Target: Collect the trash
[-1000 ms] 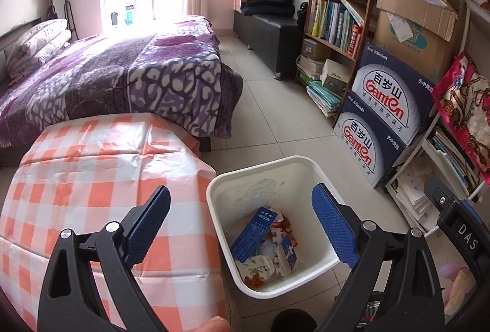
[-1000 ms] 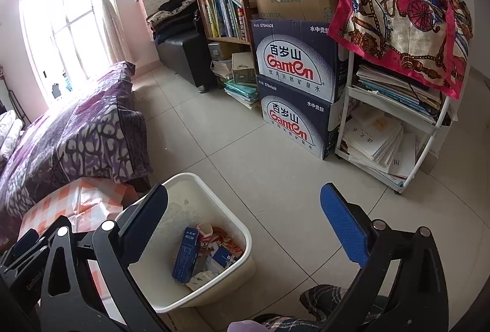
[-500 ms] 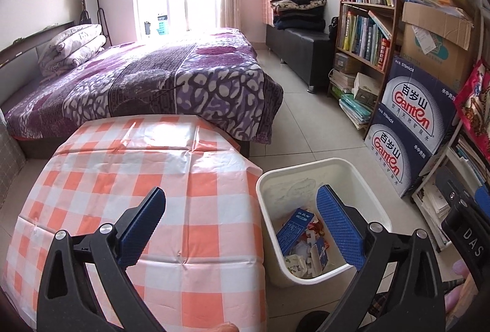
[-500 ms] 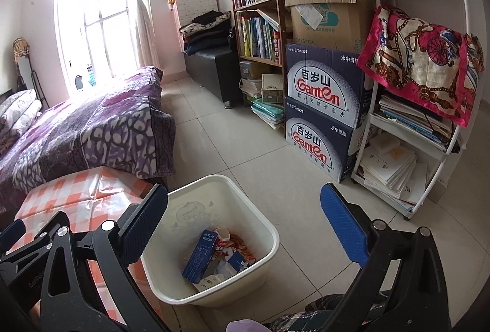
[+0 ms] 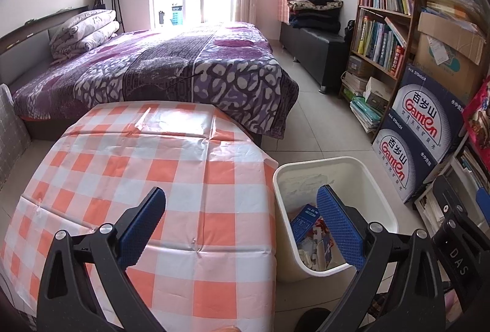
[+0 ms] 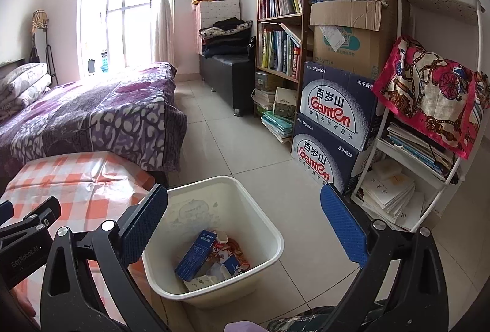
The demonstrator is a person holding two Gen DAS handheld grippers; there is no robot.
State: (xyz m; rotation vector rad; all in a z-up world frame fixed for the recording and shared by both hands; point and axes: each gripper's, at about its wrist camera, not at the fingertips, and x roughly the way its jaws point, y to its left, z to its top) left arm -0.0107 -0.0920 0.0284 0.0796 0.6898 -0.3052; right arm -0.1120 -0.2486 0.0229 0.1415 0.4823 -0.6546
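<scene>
A white trash bin [image 5: 379,178] stands on the floor beside the table with the orange checked cloth [image 5: 147,166]; it also shows in the right wrist view [image 6: 269,224]. It holds a blue carton [image 6: 196,252] and crumpled wrappers [image 6: 226,255]. My left gripper [image 5: 242,221] is open and empty, above the table's right edge and the bin. My right gripper [image 6: 245,224] is open and empty, above the bin. No trash shows on the tablecloth.
A bed with a purple cover [image 5: 171,68] lies behind the table. Stacked water boxes [image 6: 330,129], a bookshelf [image 6: 281,34] and a white rack with papers [image 6: 422,154] line the right wall. Tiled floor [image 6: 220,142] runs between bed and shelves.
Both grippers have drawn back and up, staying open. The left view has swung left from the bin, so more of the table and bed shows.
</scene>
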